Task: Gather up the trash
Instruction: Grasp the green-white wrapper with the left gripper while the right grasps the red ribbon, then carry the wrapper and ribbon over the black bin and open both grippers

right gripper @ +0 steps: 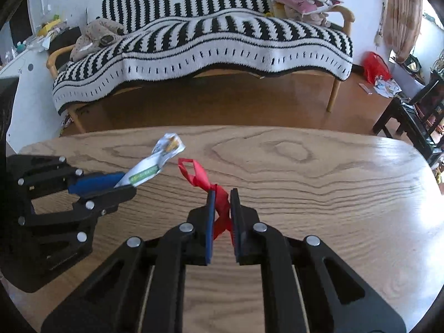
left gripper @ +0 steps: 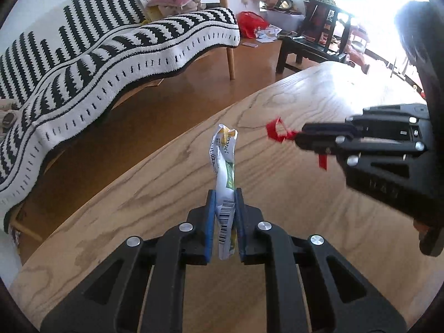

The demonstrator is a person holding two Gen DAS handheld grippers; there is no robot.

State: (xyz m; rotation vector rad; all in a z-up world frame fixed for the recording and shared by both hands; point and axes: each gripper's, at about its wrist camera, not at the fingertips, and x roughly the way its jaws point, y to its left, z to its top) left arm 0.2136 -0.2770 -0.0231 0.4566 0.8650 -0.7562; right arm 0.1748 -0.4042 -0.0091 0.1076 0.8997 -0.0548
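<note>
The sofa (right gripper: 211, 47) stood behind the desk, across a brown glossy floor (right gripper: 222, 102). A thick knitted blanket (left gripper: 111, 55) with black and white stripes covered it, and its legs and armrests were of light wood. A pink cushion (right gripper: 305, 0) lay at one end of the sofa.

The desk (right gripper: 305, 194) was of pale wood with a strong wavy grain and a rounded edge. Both grippers were held above it, near each other.

The left gripper (left gripper: 224, 194) was closed on a wrapper (left gripper: 224, 166). The wrapper was a long, crumpled packet of thin white foil with a green band and a barcode. Its lower part sat between the blue pads (left gripper: 211, 222), and its upper part stood out past the fingertips, twisted at the top. The wrapper did not touch the desk.

The right gripper (right gripper: 222, 194) was closed narrowly on a ribbon (right gripper: 199, 174). The ribbon was a thin red strip, soft and shiny, folded into loops. The middle of it was pinched between the blue pads, one loop stood out in front of the fingertips, and a short end hung down between the fingers. It was also lifted off the desk.

A red bag (right gripper: 374, 66) lay on the floor beside the sofa.
</note>
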